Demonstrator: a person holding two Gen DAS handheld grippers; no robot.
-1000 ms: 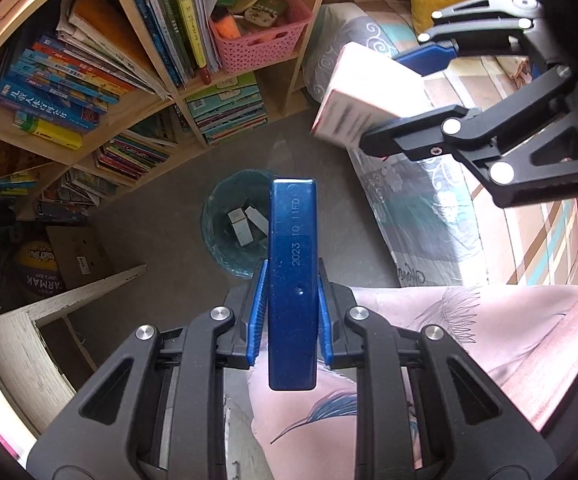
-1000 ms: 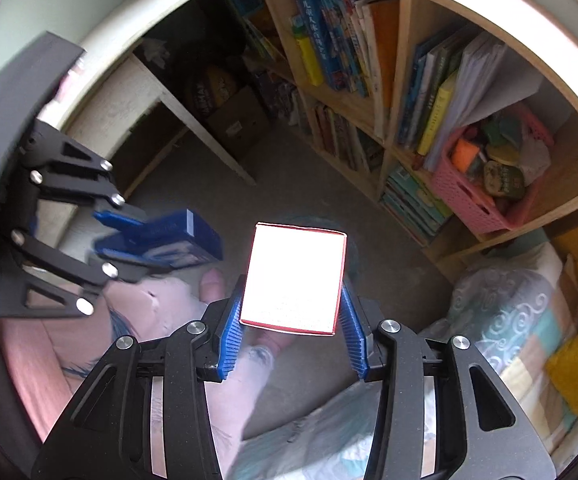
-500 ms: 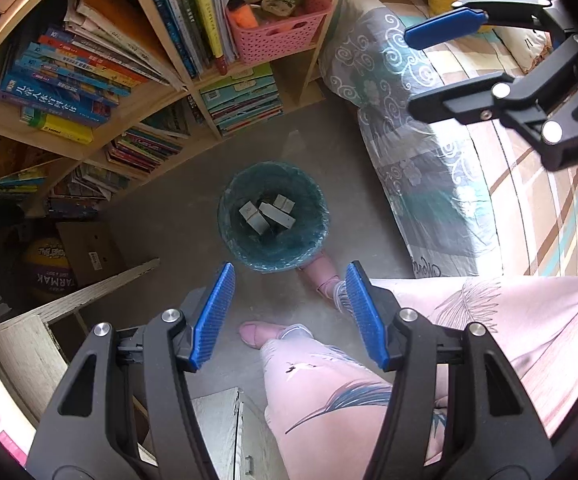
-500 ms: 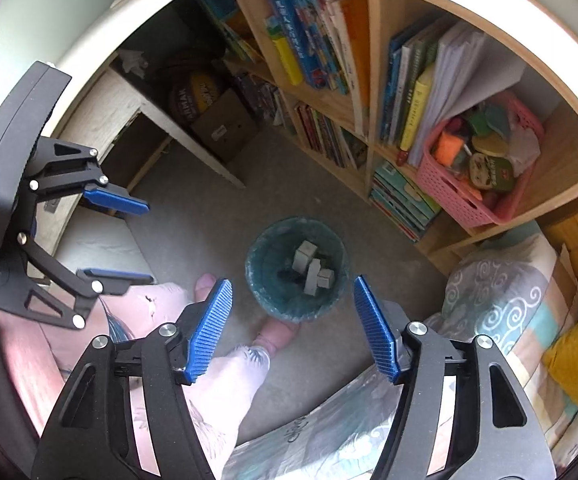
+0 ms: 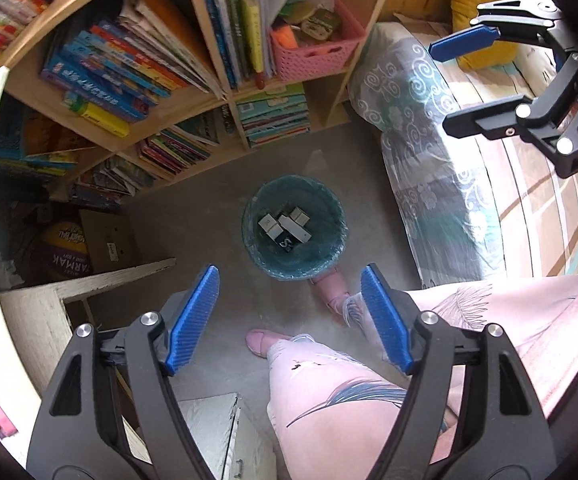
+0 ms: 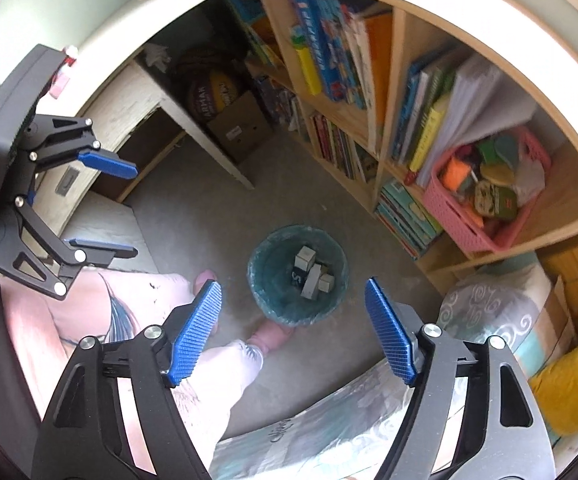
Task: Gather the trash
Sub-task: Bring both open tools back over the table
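A teal-lined waste bin [image 5: 331,256] [image 6: 339,296] stands on the grey floor below both grippers, with several small boxes [image 5: 285,226] [image 6: 313,274] lying in it. My left gripper [image 5: 291,300] hangs high above the floor just short of the bin; its jaws are opening and nothing is between them. My right gripper [image 6: 293,318] points down over the bin's near rim, jaws also opening and empty. Each gripper shows in the other's view: the right gripper [image 5: 485,80] at upper right, the left gripper [image 6: 117,208] at left.
A wooden bookshelf [image 5: 209,92] full of books holds a pink basket [image 5: 313,56]. A bed with patterned bedding [image 5: 429,140] lies on the right. A person's legs in pale pink trousers [image 5: 329,400] and pink slippers [image 5: 333,284] stand beside the bin. A basketball [image 5: 65,252] and cardboard box sit under a white desk.
Both grippers opened and let go: the blue box from the left and the white box from the right are gone from the jaws and lie in the bin. The left gripper moved slightly.
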